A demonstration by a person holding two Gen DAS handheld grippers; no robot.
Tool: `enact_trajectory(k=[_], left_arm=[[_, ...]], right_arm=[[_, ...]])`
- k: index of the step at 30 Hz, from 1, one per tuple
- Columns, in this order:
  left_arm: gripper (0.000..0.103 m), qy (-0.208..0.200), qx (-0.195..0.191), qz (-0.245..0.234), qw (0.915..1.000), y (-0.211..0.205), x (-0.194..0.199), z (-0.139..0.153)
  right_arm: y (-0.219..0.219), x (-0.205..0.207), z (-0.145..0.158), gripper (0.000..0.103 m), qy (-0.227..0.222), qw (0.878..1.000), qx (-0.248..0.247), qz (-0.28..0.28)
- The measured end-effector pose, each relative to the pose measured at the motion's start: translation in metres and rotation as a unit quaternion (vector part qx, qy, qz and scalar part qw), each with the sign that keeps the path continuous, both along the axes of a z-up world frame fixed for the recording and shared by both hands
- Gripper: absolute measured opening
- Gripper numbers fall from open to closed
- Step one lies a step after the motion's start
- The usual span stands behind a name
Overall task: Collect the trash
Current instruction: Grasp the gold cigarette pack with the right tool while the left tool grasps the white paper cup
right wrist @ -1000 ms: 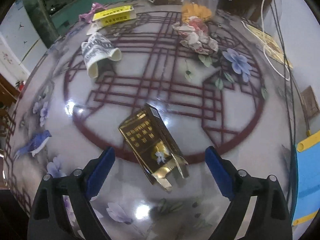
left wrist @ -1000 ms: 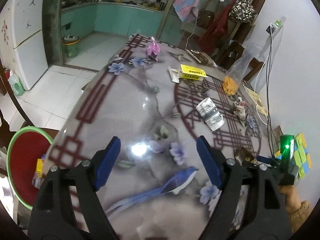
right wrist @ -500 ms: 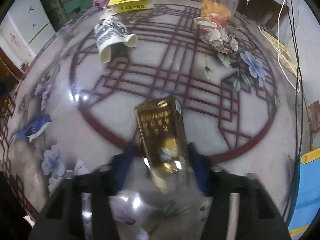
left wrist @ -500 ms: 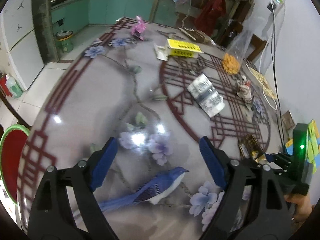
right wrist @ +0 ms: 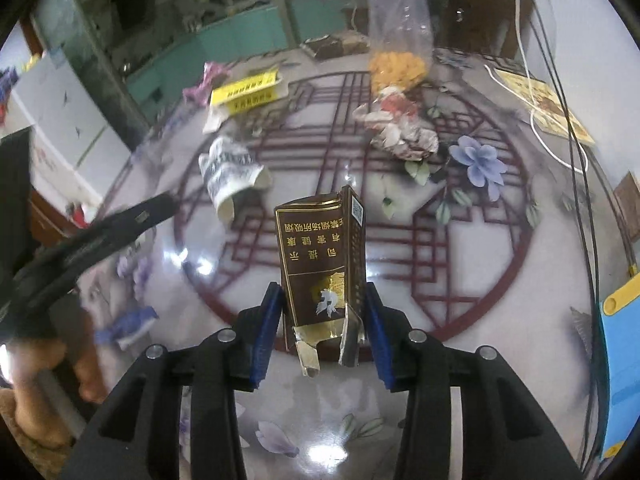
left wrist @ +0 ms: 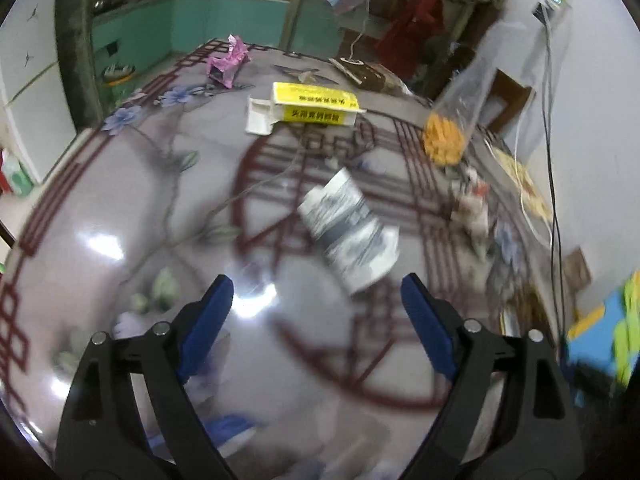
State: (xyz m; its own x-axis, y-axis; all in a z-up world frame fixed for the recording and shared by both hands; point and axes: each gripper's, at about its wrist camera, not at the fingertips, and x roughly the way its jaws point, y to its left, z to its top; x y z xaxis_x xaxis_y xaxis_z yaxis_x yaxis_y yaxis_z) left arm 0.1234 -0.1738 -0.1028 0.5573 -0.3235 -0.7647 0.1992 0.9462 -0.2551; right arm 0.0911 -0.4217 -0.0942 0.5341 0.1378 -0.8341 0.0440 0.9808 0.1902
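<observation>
1. Bottom centre of the right wrist view: the right claw point(right wrist: 324, 308) grips a torn brown-and-gold cigarette pack point(right wrist: 320, 264), blue pads pressed to both of its sides, the pack standing up above the glossy, flower-painted worktop point(right wrist: 460, 280).
2. Bottom of the left wrist view: the left claw point(left wrist: 316, 300) stands wide, nothing between its pads, its jaws having just been opening; this frame is blurred.
3. Just beyond the left claw, centre frame, a flattened black-and-white paper cup point(left wrist: 350, 228) lies on its side on the red lattice pattern.
4. Left edge of the right wrist view: a person's hand point(right wrist: 48, 364) holds the other tool's black handle.
5. Upper centre right of the right wrist view: a crumpled red-and-white wrapper point(right wrist: 396, 128) sits beside a painted blue flower, with a clear plastic bag point(right wrist: 396, 40) holding orange pieces behind it.
6. Upper centre of the left wrist view: a yellow box point(left wrist: 312, 106), one white end flap open, lies flat.
7. Upper left, at the worktop's far edge: a crumpled pink wrapper point(left wrist: 228, 62).
</observation>
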Motion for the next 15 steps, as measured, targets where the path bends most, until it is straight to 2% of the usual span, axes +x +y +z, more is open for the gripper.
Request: enact_trajectory(k=[4,6,10,12,13,14,15], left_arm=[[0.083,0.003,0.021,0.002,0.9998,-0.035,0.027,-0.001],[0.083,0.007,0.02,0.01,0.9997,-0.043,0.035,-0.003],[0.081,0.044,0.026,0.024,0.9984,-0.052,0.052,-0.019],[0.066,0.063,0.022,0.029,0.9974,-0.05,0.054,-0.028],[0.05,0.072,0.02,0.03,0.9968,-0.048,0.055,-0.032],[0.048,0.076,0.008,0.031,0.9966,-0.044,0.054,-0.035],[0.047,0.075,0.002,0.03,0.9967,-0.04,0.053,-0.036]], right_arm=[[-0.008,-0.002,0.008,0.041,-0.01,1.0,0.022,-0.018],[-0.01,-0.002,0.01,0.041,-0.016,0.999,0.029,-0.021],[-0.007,0.001,0.012,0.041,-0.019,0.999,0.029,-0.013],[-0.006,0.001,0.012,0.039,-0.02,0.999,0.027,-0.009],[-0.005,0.002,0.013,0.036,-0.021,0.999,0.028,-0.007],[-0.005,0.001,0.012,0.032,-0.021,0.999,0.029,-0.005],[-0.005,0.001,0.012,0.025,-0.021,0.999,0.029,-0.004]])
